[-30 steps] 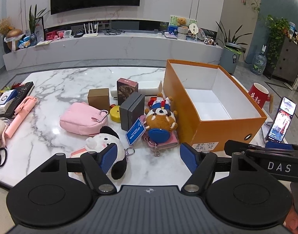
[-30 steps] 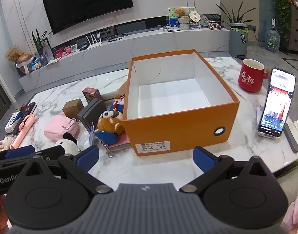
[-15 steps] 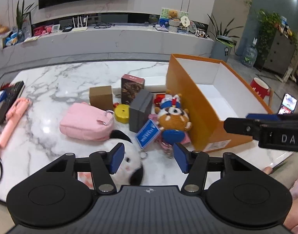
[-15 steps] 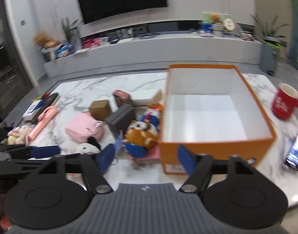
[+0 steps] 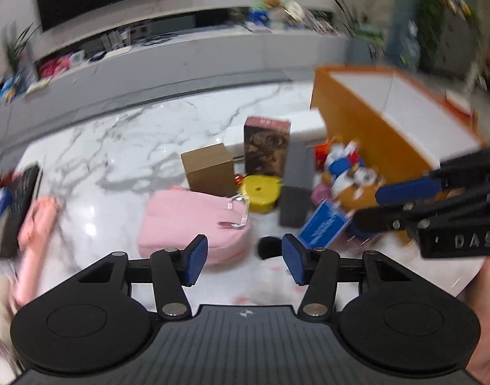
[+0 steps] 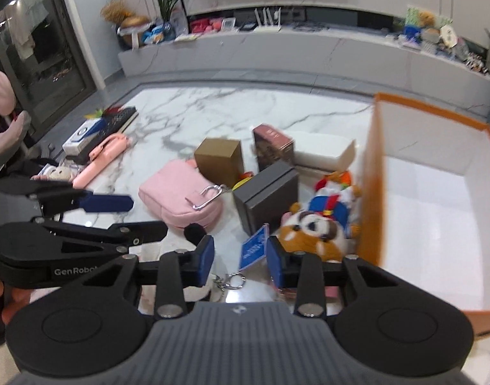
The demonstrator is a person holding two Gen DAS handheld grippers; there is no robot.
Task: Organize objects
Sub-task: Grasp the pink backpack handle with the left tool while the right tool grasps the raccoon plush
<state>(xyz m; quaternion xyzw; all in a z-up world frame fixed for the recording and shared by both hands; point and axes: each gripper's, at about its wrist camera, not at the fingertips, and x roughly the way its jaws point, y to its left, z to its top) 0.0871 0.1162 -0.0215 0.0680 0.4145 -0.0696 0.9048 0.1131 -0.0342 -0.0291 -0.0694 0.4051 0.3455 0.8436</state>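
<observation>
Both claws, left (image 5: 245,258) and right (image 6: 239,261), gape empty; pouch (image 5: 193,223) ahead-left, box (image 6: 431,199) wall hard right, bare marble (image 6: 213,109) beyond.

right gripper (image 6: 239,259) hangs with fingers apart above a blue tag (image 6: 254,251) and keyring (image 6: 232,280); brown plush (image 6: 315,229) lies beside the orange box (image 6: 371,176), pink pouch (image 6: 181,194) further left.

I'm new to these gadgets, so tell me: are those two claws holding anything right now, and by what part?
Nothing is held. The left gripper and the right gripper both have open jaws above the table, with nothing clamped between them.
</observation>
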